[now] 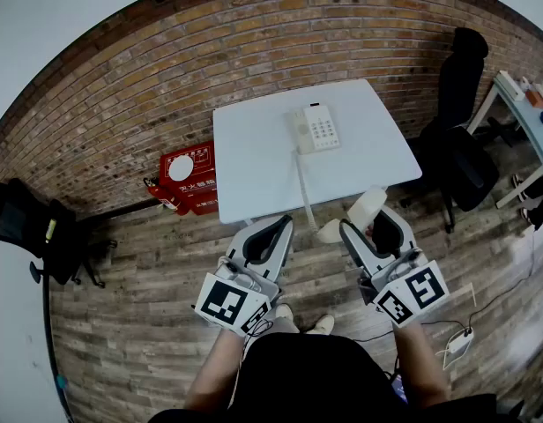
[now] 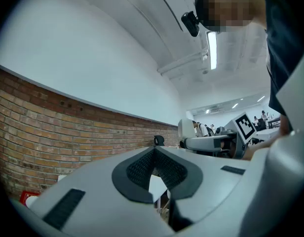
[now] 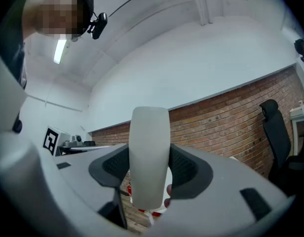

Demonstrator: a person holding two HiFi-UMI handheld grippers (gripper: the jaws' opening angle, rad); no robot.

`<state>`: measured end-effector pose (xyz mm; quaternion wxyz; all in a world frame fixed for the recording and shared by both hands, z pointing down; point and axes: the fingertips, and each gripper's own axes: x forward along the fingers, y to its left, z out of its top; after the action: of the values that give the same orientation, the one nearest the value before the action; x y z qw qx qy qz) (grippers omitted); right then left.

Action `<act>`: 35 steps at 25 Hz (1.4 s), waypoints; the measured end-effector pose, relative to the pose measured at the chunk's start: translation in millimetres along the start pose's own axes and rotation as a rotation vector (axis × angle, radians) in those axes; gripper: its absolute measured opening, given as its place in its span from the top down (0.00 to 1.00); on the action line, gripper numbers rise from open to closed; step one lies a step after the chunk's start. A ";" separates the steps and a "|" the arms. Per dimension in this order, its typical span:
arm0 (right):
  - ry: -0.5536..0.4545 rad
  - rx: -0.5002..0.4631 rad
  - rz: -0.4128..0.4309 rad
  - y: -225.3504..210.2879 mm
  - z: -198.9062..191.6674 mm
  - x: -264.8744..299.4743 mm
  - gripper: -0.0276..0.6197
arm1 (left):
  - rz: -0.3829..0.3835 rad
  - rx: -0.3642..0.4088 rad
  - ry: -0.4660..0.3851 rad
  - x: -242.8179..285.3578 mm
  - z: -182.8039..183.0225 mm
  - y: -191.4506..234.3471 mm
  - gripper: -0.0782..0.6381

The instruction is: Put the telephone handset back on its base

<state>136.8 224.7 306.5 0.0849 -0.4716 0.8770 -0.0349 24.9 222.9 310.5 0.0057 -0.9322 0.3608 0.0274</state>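
Observation:
The white telephone base (image 1: 312,130) with its keypad sits on the white table (image 1: 254,166), near the far middle. Its cord (image 1: 302,183) runs off the table's front edge down to the white handset (image 1: 360,210). My right gripper (image 1: 367,222) is shut on the handset, in front of the table and below its top. In the right gripper view the handset (image 3: 149,132) stands upright between the dark pads (image 3: 189,169) of the right gripper (image 3: 149,168). My left gripper (image 1: 280,223) hangs beside it, shut and empty. Its jaw tips meet in the left gripper view (image 2: 154,151).
A brick wall runs behind the table. A red fire extinguisher box (image 1: 188,181) stands on the floor left of the table. Right of the table is a black office chair (image 1: 461,148), with a second desk (image 1: 527,104) beyond. Another black chair (image 1: 25,223) stands far left. A power strip (image 1: 457,340) lies on the wooden floor.

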 end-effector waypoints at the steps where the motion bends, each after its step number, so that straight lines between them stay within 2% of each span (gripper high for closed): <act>1: 0.001 0.000 0.000 -0.2 -0.1 -0.2 0.59 | -0.001 -0.005 -0.004 -0.8 1.5 -0.5 0.88; 6: 0.007 0.010 0.006 -0.8 -1.7 -1.2 0.59 | 0.005 0.022 -0.001 -0.9 4.4 -3.8 0.88; 19: 0.007 0.029 0.042 -9.2 -4.0 -9.4 0.59 | 0.029 0.006 0.003 4.5 -2.2 -14.4 0.88; 35: 0.020 0.047 0.081 -16.8 -5.8 -2.6 0.59 | 0.077 0.021 0.040 5.8 -11.9 -15.1 0.88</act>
<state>151.0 217.5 314.9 0.0885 -0.4332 0.8952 -0.0566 39.8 229.8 322.0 0.0073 -0.9180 0.3965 0.0049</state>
